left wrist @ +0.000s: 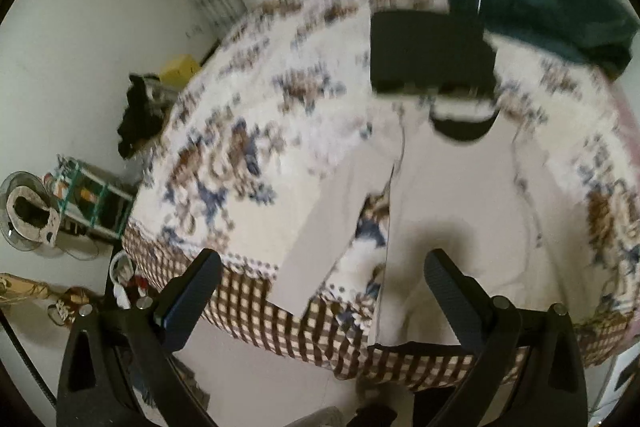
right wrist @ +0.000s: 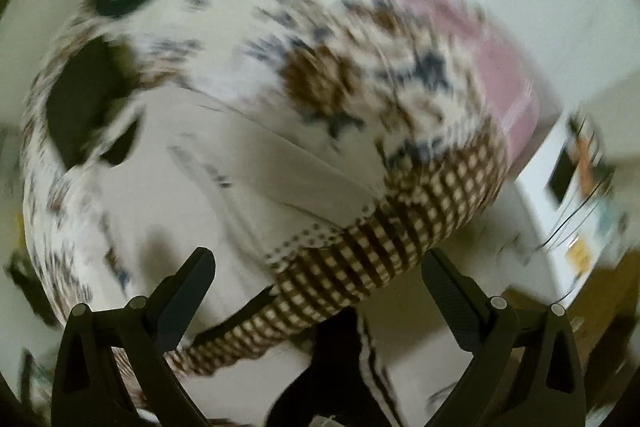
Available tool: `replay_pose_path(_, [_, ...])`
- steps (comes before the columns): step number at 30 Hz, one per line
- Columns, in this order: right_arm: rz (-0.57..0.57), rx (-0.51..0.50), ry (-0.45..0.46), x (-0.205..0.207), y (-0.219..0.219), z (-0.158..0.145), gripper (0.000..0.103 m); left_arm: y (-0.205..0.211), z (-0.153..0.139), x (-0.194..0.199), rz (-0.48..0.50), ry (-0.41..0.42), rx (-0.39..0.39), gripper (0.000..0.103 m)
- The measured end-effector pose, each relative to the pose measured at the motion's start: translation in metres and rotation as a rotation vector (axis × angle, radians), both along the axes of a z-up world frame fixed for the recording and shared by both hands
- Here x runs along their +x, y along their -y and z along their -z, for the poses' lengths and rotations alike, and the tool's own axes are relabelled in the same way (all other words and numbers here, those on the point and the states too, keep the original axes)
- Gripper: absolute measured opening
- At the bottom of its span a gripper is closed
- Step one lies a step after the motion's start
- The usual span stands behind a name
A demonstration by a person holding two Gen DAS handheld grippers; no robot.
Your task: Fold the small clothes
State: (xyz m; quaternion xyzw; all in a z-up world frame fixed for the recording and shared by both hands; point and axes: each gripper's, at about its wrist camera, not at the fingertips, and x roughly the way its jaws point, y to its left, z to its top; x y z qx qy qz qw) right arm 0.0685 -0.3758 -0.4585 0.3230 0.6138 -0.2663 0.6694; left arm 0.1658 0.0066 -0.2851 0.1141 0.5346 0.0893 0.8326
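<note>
A pale shirt (left wrist: 452,211) with a black collar (left wrist: 464,127) lies spread flat on a bed (left wrist: 248,131), hem at the near edge, collar at the far end, so its long axis runs 6 to 12 o'clock from the left wrist view. One sleeve (left wrist: 320,239) slants off toward 7 o'clock. A folded black garment (left wrist: 428,55) sits just past the collar, and a dark green one (left wrist: 560,7) lies at 1 o'clock.

The left gripper (left wrist: 320,275) hangs over the near edge, fingers (left wrist: 192,295) spread wide and empty, with the sleeve cuff and hem straight ahead between them; it looks the nearer one to the sleeve.

The right gripper (right wrist: 316,275), also released and holding nothing, hovers at the bed's corner. In its blurred view the shirt (right wrist: 208,195) lies ahead toward 11 o'clock.
</note>
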Motion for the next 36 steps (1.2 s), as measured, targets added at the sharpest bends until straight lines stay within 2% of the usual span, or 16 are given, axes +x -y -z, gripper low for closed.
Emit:
replay_pose_path(2, [0.059,0.07,-0.029,-0.003,0.028,0.06,0.103,0.005,0.044,0.008,-0.025,-0.057,0.025,0.103])
replay_pose_path(3, [0.106,0.114,-0.06,-0.007,0.046,0.105,0.102,0.005,0.064,0.01,-0.038,-0.08,0.031,0.103])
replay_pose_path(8, [0.268,0.255,-0.09,-0.028,0.07,0.234,0.1,0.007,0.159,0.013,-0.05,-0.188,0.065,0.103])
replay_pose_path(11, [0.337,0.325,-0.03,-0.034,0.068,0.272,0.092,0.004,0.208,0.007,-0.075,-0.256,0.093,0.103])
replay_pose_path(12, [0.353,0.327,-0.011,-0.036,0.066,0.28,0.081,0.006,0.219,0.008,-0.079,-0.267,0.09,0.103])
replay_pose_path(13, [0.363,0.295,0.013,-0.038,0.064,0.282,0.072,0.006,0.229,0.007,-0.084,-0.281,0.094,0.103])
replay_pose_path(14, [0.365,0.269,0.021,-0.039,0.064,0.281,0.05,0.006,0.238,0.007,-0.087,-0.287,0.093,0.103])
replay_pose_path(15, [0.367,0.242,0.038,-0.043,0.063,0.278,0.021,0.006,0.244,0.005,-0.088,-0.292,0.088,0.103])
replay_pose_path(16, [0.364,0.236,0.064,-0.048,0.062,0.274,0.006,0.005,0.25,0.003,-0.09,-0.301,0.082,0.103])
replay_pose_path(17, [0.358,0.232,0.076,-0.051,0.063,0.271,0.003,0.004,0.254,0.001,-0.091,-0.305,0.077,0.103])
replay_pose_path(22, [0.341,0.137,0.122,-0.066,0.081,0.24,0.003,-0.005,0.263,-0.009,-0.096,-0.292,0.046,0.103])
replay_pose_path(26, [0.249,0.115,0.073,-0.042,0.075,0.225,0.003,-0.025,0.264,-0.015,-0.149,-0.295,0.029,0.103])
replay_pose_path(29, [0.191,0.083,0.085,-0.017,0.069,0.206,0.003,-0.046,0.262,-0.021,-0.2,-0.298,0.011,0.103])
replay_pose_path(32, [0.073,0.03,0.114,0.014,0.037,0.176,0.003,-0.067,0.257,-0.029,-0.236,-0.292,0.013,0.103])
replay_pose_path(34, [-0.051,0.013,0.133,0.047,0.001,0.154,0.003,-0.078,0.255,-0.031,-0.245,-0.283,0.024,0.103])
replay_pose_path(36, [-0.229,0.007,0.153,0.089,-0.056,0.131,0.003,-0.088,0.253,-0.033,-0.252,-0.272,0.034,0.103])
